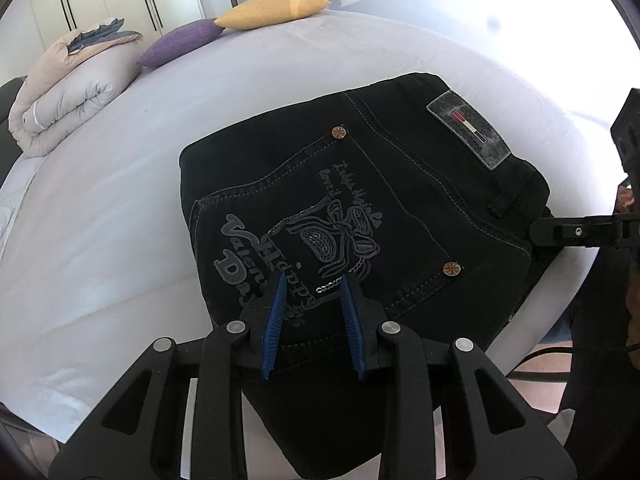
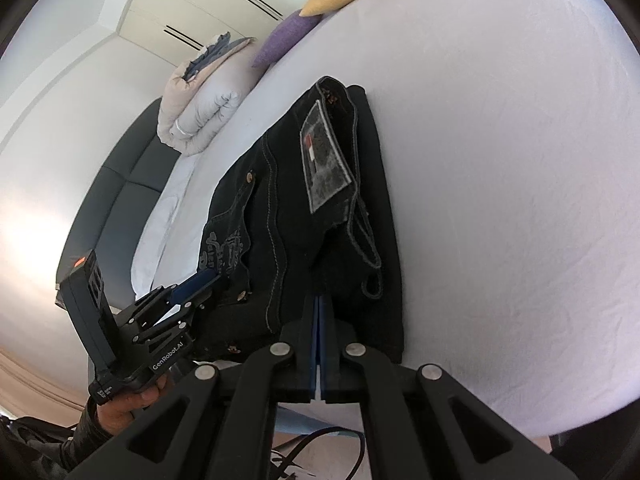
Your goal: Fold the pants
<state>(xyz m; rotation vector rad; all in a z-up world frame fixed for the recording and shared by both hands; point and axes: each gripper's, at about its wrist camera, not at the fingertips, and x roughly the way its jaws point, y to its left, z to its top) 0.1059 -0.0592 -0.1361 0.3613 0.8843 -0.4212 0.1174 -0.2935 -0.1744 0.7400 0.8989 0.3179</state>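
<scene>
Pants (image 1: 360,208), black denim and folded into a thick bundle, lie on the pale bed sheet (image 1: 120,220) near its front edge. The left gripper (image 1: 312,284) hangs over the printed back pocket (image 1: 304,236), fingers apart with nothing pinched between them. The right gripper (image 2: 319,300) has its blue pads pressed together at the bundle's near edge; whether cloth sits between them I cannot tell. Far back rest a rolled duvet (image 1: 68,92), a purple cushion (image 1: 180,42) and a yellow cushion (image 1: 272,10).
</scene>
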